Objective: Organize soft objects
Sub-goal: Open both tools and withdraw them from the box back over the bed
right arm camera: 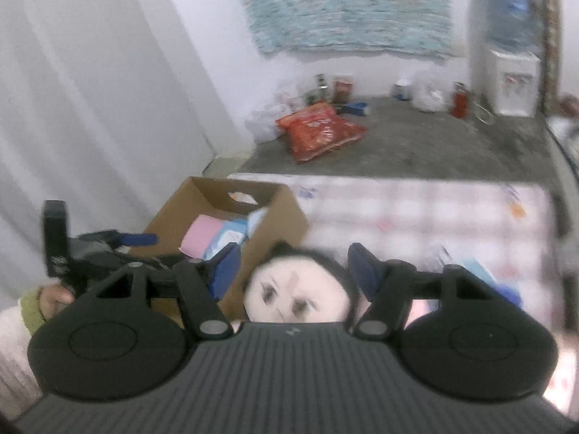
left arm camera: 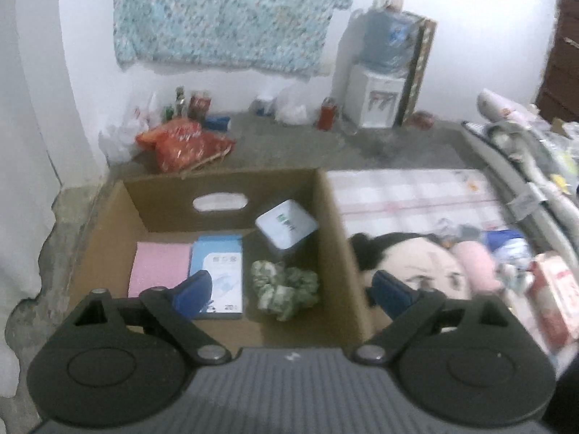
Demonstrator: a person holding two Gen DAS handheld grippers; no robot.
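An open cardboard box (left arm camera: 333, 238) holds a pink pad (left arm camera: 159, 271), a blue packet (left arm camera: 217, 271), a green patterned scrunchie (left arm camera: 286, 289) and a small white box (left arm camera: 286, 226). Over the box hangs my left gripper (left arm camera: 289, 282), open wide with nothing between its pads. A plush doll head (left arm camera: 427, 267) with black hair lies on the bed just right of the box. My right gripper (right arm camera: 295, 253) is open above that doll head (right arm camera: 296, 293), which shows between its fingers untouched. One left gripper finger (right arm camera: 141, 239) and the hand (right arm camera: 54, 300) holding that gripper show at the left of the right wrist view.
More soft items lie right of the doll: a pink roll (left arm camera: 474, 267), a blue-and-white bundle (left arm camera: 510, 246) and a red-and-white packet (left arm camera: 553, 296). The checked bedsheet (left arm camera: 416, 195) stretches behind. A red snack bag (left arm camera: 181, 144), bottles and a water dispenser (left arm camera: 376, 105) stand on the concrete floor.
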